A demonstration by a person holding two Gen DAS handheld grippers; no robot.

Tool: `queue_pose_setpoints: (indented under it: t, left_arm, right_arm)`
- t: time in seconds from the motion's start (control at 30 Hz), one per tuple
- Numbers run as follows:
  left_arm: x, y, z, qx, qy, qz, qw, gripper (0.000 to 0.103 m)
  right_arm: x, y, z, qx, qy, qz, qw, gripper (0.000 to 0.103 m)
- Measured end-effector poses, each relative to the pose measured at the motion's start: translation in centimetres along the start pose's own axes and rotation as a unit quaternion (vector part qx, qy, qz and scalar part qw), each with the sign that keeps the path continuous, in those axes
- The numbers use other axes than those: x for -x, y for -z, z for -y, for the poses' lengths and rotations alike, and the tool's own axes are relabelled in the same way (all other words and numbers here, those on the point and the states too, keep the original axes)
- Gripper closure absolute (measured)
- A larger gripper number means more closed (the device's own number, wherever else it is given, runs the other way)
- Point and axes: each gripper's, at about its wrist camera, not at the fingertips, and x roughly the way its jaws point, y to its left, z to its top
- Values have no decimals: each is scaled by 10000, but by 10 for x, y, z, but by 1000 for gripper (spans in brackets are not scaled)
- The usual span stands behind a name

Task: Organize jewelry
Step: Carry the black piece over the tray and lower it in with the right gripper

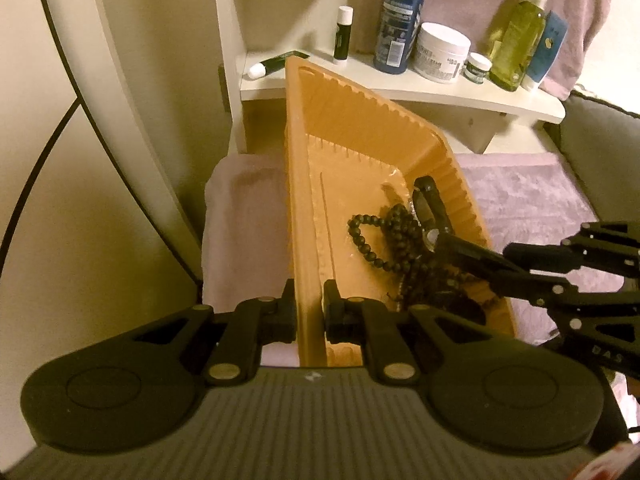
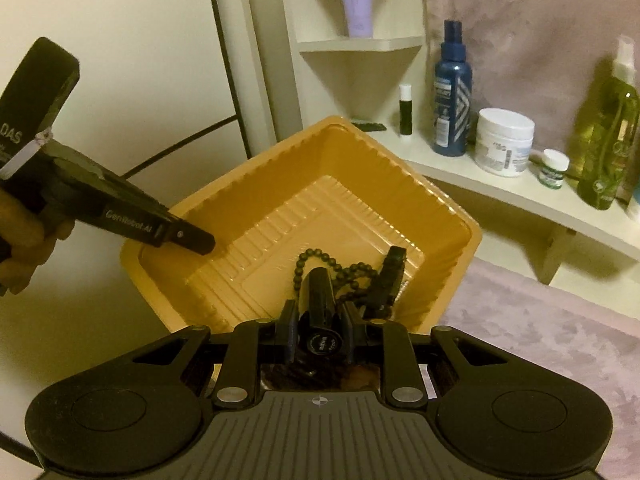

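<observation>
An orange plastic tray (image 1: 384,128) (image 2: 360,152) sits tilted on a mauve cloth. My left gripper (image 1: 311,310) is shut on the tray's near side wall; its finger (image 2: 188,238) shows at the tray's left edge in the right wrist view. A string of dark beads (image 1: 368,240) (image 2: 316,254) lies in a heap on the tray floor. My right gripper (image 2: 320,320) (image 1: 444,242) reaches into the tray above the beads and is shut on a black cylinder-shaped piece (image 2: 320,300) (image 1: 430,204). A second black part (image 2: 394,272) juts up beside it.
A cream shelf (image 1: 440,92) behind the tray carries a blue spray bottle (image 1: 398,20), a white jar (image 1: 442,52), a small jar (image 1: 478,66), a green bottle (image 1: 518,44) and a lip balm (image 1: 344,32). Fuzzy mauve cloth (image 2: 540,340) covers the surface. A hand (image 2: 24,248) holds the left gripper.
</observation>
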Motion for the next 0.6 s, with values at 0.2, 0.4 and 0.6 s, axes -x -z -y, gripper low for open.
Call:
queue_pose_setpoints:
  t: [0.2,0.4,0.6]
  left_arm:
    - [-4,2,-6,8,38,-73,10000,91]
    - [-9,3,-19,82,-52,-143,9999,91]
    - [-16,8,-32,223,-98,-194,9995,91]
  right_arm:
    - [-15,-4,-3,-53,54,-62,10000,80]
    - [-30,-4,-3,-65,76,-128,9999,80]
    - [-41,-4,-2,-31,144,-147,9998,80]
